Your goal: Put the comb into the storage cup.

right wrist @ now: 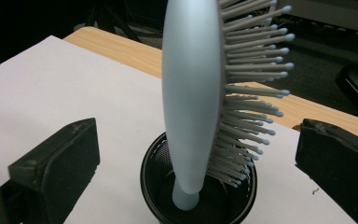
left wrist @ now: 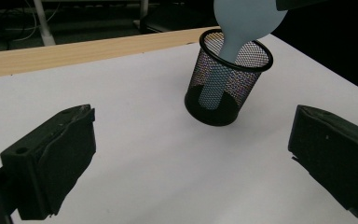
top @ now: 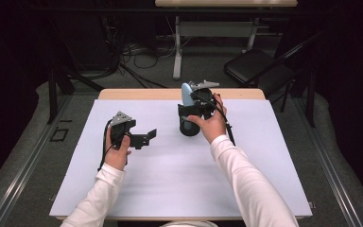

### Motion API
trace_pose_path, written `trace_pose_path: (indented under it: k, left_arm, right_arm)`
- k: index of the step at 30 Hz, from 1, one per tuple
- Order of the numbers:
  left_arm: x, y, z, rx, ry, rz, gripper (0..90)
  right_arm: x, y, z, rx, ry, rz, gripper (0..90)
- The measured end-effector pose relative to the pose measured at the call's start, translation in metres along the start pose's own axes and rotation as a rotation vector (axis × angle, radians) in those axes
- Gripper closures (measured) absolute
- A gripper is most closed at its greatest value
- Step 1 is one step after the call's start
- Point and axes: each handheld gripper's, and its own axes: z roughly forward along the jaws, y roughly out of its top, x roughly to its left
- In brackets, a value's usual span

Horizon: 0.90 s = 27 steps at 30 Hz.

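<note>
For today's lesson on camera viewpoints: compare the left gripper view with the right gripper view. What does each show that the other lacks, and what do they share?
Left gripper view alone: the black mesh cup seen from outside, its woven wall and whole rim, with the hairbrush handle showing through the mesh.

Right gripper view alone: the brush's bristles side on, and the handle tip resting on the cup's floor.

Shared: the pale blue brush standing handle-down in the cup, the white table cover, the wooden table edge, and open black tongs framing the scene.
</note>
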Motion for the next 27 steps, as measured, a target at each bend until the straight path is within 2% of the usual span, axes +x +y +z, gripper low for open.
trace_pose_path:
  k: [8, 27]
  left_arm:
    - [0.0, 0.0, 0.0, 0.001, 0.003, 0.001, 0.9]
    - [0.004, 0.003, -0.005, 0.001, 0.0, -0.011, 0.8]
  right_arm:
    - [0.002, 0.001, -0.002, -0.005, 0.006, 0.006, 0.0]
    - [-0.007, 0.0, -0.012, 0.001, 0.019, 0.003, 0.0]
